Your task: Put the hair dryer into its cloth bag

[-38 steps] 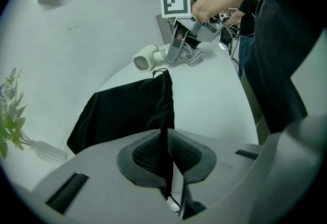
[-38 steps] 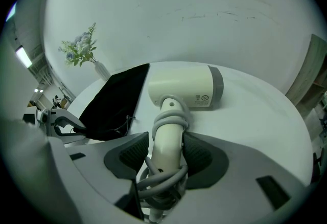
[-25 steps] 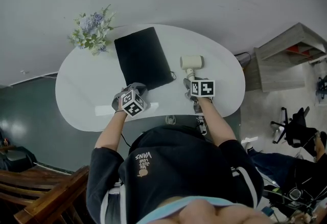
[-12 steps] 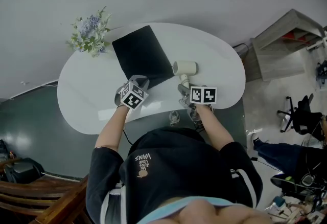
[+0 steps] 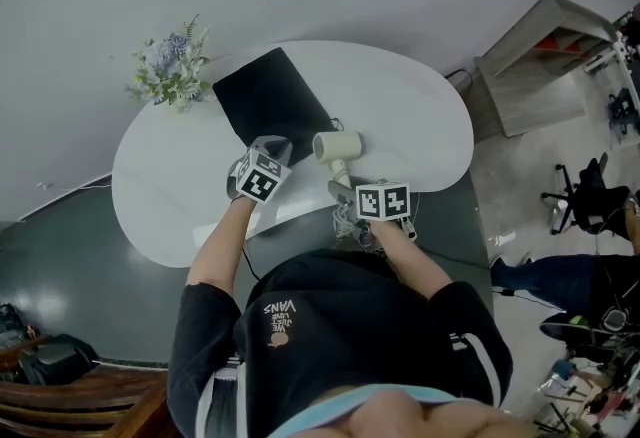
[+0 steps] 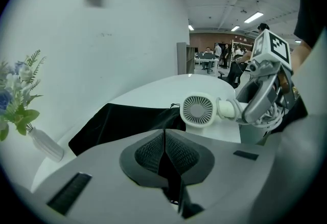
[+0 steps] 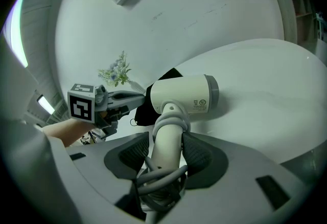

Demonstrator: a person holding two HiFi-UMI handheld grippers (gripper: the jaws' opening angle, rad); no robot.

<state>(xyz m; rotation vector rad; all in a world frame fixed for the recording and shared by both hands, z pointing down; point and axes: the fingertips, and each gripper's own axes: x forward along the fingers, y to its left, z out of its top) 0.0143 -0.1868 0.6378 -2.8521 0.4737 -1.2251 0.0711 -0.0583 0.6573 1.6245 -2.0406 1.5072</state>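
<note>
White oval table (image 5: 420,116) carries the black cloth bag (image 5: 270,101), lying flat. Just beside its near end is the hair dryer (image 5: 337,146), its handle pinched by the right gripper (image 7: 166,152). Left gripper (image 6: 164,149) has jaws pressed together at the bag's mouth; whether cloth is caught, I cannot tell. I think the mouth must be lifted open before the dryer enters head first.

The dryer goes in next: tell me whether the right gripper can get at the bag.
Probably yes. The right gripper, shut on the hair dryer, holds it close beside the bag; nothing stands between, and the shut left gripper sits aside.
</note>
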